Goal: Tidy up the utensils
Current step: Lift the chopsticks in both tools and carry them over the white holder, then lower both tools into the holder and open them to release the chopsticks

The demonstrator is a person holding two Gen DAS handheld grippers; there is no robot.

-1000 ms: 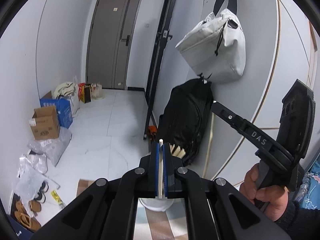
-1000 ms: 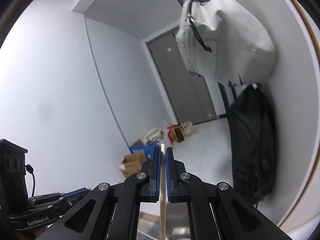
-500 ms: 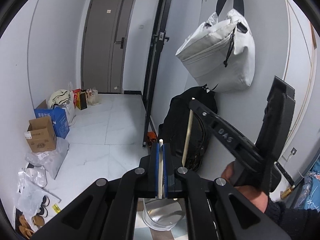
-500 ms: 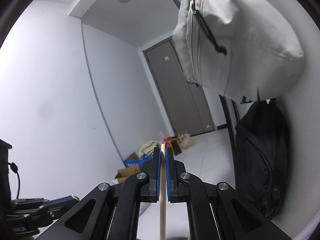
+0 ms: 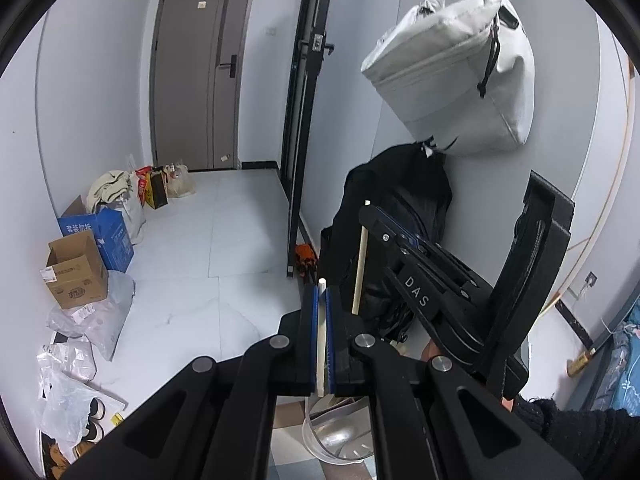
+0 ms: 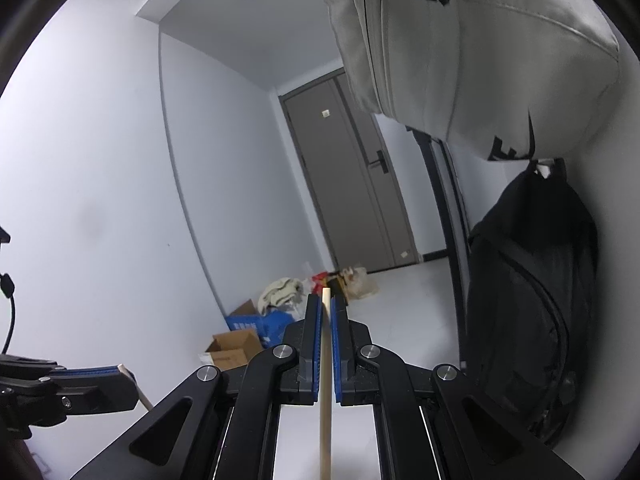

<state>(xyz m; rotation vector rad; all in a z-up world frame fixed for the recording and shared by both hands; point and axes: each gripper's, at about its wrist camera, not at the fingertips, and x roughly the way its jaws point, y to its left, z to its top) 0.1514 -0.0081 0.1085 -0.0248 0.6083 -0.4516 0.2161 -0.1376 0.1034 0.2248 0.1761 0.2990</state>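
My left gripper (image 5: 321,300) is shut on a pale wooden chopstick (image 5: 321,344) that stands upright between its blue pads. Below it is a clear plastic holder cup (image 5: 338,438) with other utensils in it. My right gripper (image 6: 326,308) is shut on a second wooden chopstick (image 6: 325,392), also upright. In the left wrist view the right gripper (image 5: 370,210) sits to the right and ahead, its chopstick (image 5: 360,264) hanging down toward the cup. In the right wrist view the left gripper (image 6: 124,372) shows at the lower left.
A white bag (image 5: 456,80) hangs on the wall above a black backpack (image 5: 400,232). A black door frame (image 5: 300,140) stands mid-room. Cardboard boxes (image 5: 76,268) and plastic bags (image 5: 92,320) lie along the left wall. A grey door (image 5: 200,68) is at the far end.
The right gripper has swung leftward and closer in front of the left one, its chopstick now over the cup. Both grippers stay shut on their chopsticks.
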